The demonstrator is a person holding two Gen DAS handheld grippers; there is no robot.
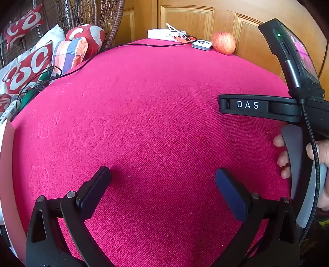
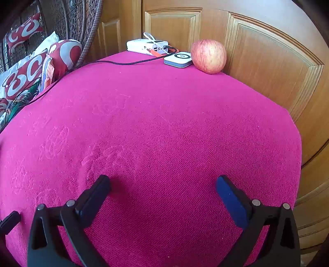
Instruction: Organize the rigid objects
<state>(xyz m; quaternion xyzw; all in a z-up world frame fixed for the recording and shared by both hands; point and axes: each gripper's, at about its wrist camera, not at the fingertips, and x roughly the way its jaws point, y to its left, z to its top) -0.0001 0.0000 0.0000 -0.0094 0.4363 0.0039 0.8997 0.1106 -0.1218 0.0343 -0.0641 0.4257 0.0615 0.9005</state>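
Left wrist view: your left gripper (image 1: 162, 174) is released, jaws spread wide, nothing between them, hovering over bare magenta tablecloth (image 1: 144, 115). Apple (image 1: 223, 42) sits at 1 o'clock at the far edge of the table, against the wooden cabinet (image 1: 185, 18). Just beside it, toward 12, lies the small white-and-grey square device (image 1: 202, 44), near the apple but I can't tell if they touch from here. At 12 o'clock the white charger hub (image 1: 164, 34) with an orange strap next to it. A black cable (image 1: 115, 48) runs from that cluster off the table's edge toward 10 o'clock. Red-and-white pillows (image 1: 28, 67) piled at 9 to 10 o'clock beside a wicker chair (image 1: 96, 16). At 3 o'clock you see your right gripper's body (image 1: 257, 106), labelled "DAS", held in your right hand (image 1: 287, 158).

Right wrist view: your right gripper (image 2: 162, 181) is also released, jaws wide apart, empty, over the cloth (image 2: 154, 123). Apple (image 2: 208, 55) at 1 o'clock, closer in this view, upright at the far edge and right next to the cabinet panel (image 2: 267, 61). Square device (image 2: 178, 59) touches or nearly touches the apple's 9 o'clock side. Charger hub (image 2: 147, 46) behind it at 12, cables plugged in. Pillows (image 2: 26, 71) at 10 o'clock.
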